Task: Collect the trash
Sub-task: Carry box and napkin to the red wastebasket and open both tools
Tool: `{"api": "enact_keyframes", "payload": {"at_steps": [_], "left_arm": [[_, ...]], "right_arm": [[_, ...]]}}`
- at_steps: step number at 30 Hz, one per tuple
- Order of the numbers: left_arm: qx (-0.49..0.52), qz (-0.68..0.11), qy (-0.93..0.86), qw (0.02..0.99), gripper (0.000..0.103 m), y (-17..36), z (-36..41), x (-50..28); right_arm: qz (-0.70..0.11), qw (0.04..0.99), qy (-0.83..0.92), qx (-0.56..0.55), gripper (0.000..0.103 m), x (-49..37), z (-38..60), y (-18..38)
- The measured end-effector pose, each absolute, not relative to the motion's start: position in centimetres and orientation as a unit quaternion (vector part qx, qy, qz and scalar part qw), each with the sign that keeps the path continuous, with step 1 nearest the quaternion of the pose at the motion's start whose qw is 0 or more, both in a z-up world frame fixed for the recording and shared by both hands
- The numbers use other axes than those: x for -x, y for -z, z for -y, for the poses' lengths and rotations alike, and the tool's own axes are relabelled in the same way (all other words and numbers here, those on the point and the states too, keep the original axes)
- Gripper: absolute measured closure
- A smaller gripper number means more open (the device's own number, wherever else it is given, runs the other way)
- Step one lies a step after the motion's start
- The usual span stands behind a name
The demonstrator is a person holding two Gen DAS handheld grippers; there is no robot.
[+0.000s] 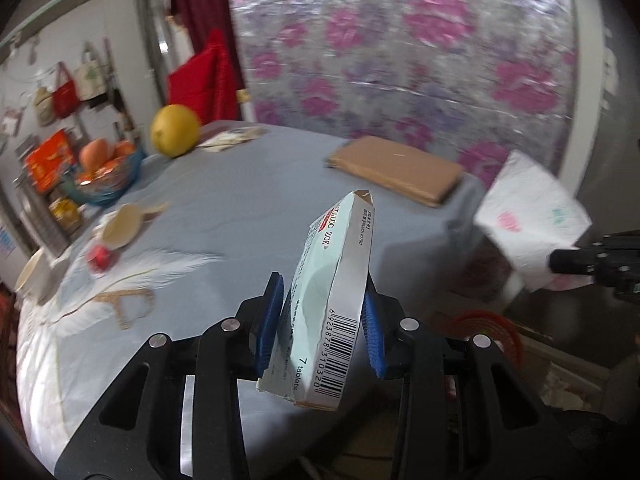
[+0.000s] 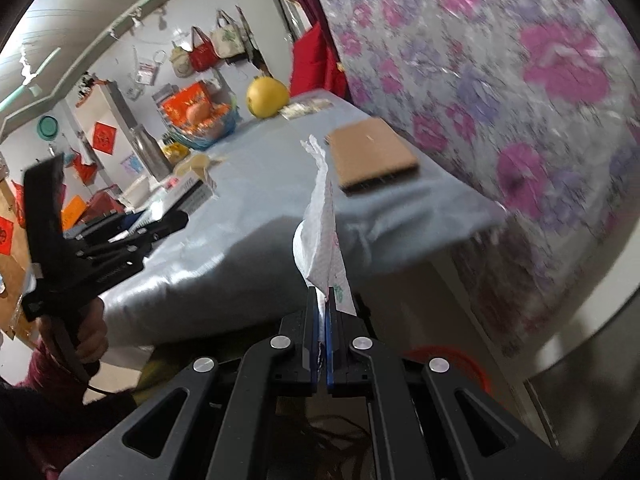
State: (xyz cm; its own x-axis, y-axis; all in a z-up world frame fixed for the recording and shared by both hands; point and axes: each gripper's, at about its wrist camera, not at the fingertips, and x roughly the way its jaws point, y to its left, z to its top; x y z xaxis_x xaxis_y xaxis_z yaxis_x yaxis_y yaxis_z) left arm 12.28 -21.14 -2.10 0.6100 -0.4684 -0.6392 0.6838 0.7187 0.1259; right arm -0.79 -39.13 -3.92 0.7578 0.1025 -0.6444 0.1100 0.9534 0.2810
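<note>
Left wrist view, left to right. A blue bowl of fruit (image 1: 106,178) sits at the far left edge of the bench (image 1: 248,184), which is covered in a grey-blue cloth. A large yellow citrus fruit (image 1: 175,131) stands just behind the bowl. A small red item (image 1: 100,259) lies near a white feather print on the cloth. My left tongs (image 1: 324,320) are clenched on a flattened tablet box (image 1: 332,300), blue pads pressing its two faces; the box stands tilted, barcode edge toward the camera, raised above the cloth. A flat brown cardboard piece (image 1: 394,170) lies near the far right corner of the bench. A white paper napkin (image 1: 530,216) hangs off the bench's right edge, held by my right tongs (image 1: 560,261).

Right wrist view, left to right. My left hand (image 2: 90,332) grips the handle of the left tongs. My right tongs (image 2: 323,300) are clamped tight on the napkin (image 2: 322,236), which rises crumpled in front of the bench edge. An orange-red basket (image 2: 460,364) shows low at right, below the bench.
</note>
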Motion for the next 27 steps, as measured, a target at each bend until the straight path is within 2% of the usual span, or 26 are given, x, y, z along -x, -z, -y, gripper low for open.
{"api": "enact_keyframes", "payload": {"at_steps": [5,12,15,16,18,24,26,27], "left_arm": [[-0.191,-0.309,0.380,0.850,0.065,3.0,24.8,-10.0],[-0.226,-0.336,0.425,0.809,0.065,5.3,29.5,-7.8],[-0.248,-0.356,0.443,0.785,0.065,7.1,31.9,-7.4],[-0.253,-0.361,0.448,0.778,0.065,7.6,32.5,-7.2],[-0.265,-0.370,0.463,0.761,0.065,8.7,34.0,-6.7],[-0.299,-0.408,0.504,0.700,0.062,12.9,38.7,-5.1],[-0.311,-0.424,0.511,0.680,0.051,14.2,40.1,-4.6],[-0.316,-0.426,0.508,0.679,0.039,14.6,40.6,-4.4]], "right_arm": [[-0.401,0.902,0.029,-0.156,0.100,1.8,41.0,8.0],[-0.491,0.840,0.076,-0.217,0.099,0.4,45.4,20.1],[-0.543,0.797,0.085,-0.250,0.092,0.0,47.1,25.4],[-0.549,0.787,0.087,-0.267,0.083,0.4,47.5,26.2],[-0.533,0.788,0.097,-0.291,0.062,1.6,49.0,26.0],[-0.462,0.822,0.172,-0.285,0.049,4.8,53.6,21.1],[-0.447,0.827,0.180,-0.290,0.047,5.3,54.7,20.3],[-0.442,0.829,0.182,-0.290,0.047,5.5,55.0,20.2]]}}
